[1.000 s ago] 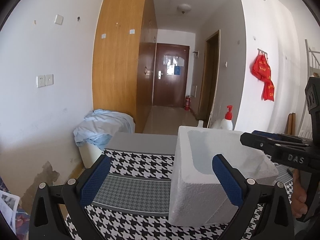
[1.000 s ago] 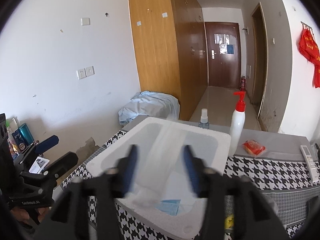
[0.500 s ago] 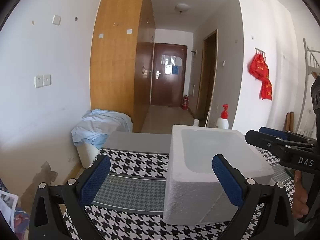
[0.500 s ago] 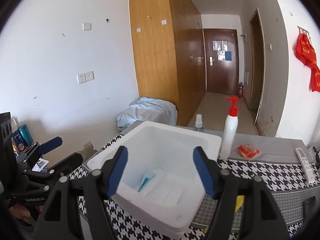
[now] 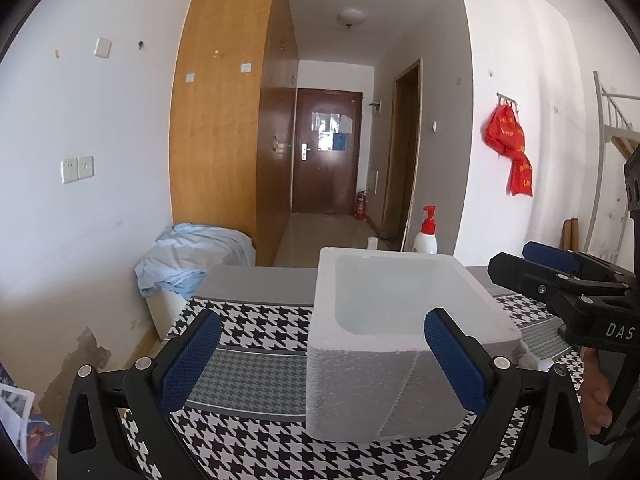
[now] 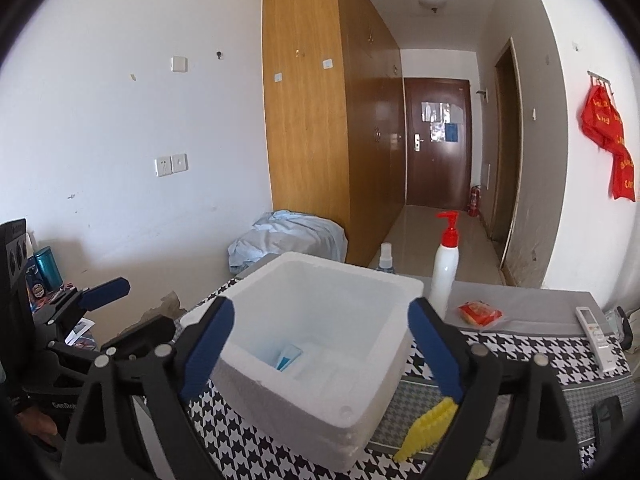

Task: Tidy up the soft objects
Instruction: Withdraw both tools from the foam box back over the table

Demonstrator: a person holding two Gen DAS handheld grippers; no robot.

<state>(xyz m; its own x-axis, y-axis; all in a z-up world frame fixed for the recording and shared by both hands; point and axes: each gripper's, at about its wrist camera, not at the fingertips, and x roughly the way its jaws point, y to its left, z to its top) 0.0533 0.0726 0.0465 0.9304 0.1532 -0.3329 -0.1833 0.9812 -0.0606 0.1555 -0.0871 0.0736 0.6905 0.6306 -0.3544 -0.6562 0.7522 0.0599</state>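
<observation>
The white foam box stands on the houndstooth-covered worktop, and everything else is placed by it. The right tool hovers over the box's near rim, its jaws opening wide with nothing between the blue pads; the box's open mouth shows through the gap. On the box floor lie a blue-and-white packet and some pale flat items — soft things already put away, it seems. The left tool sits off the box's left side, jaws wide apart and empty, its right pad in front of the box's near wall. Just outside the box's near right corner, a yellow ridged object lies on the worktop, partly hidden behind the right tool's arm; it looks like the next candidate. Beyond the box's far right corner stand a red-topped pump bottle and a small spray bottle. The risks from here: the light foam box could skid or tip if either tool knocks its rim, and a reach for the yellow object could snag the cloth or sweep toward the tall bottle.
</observation>
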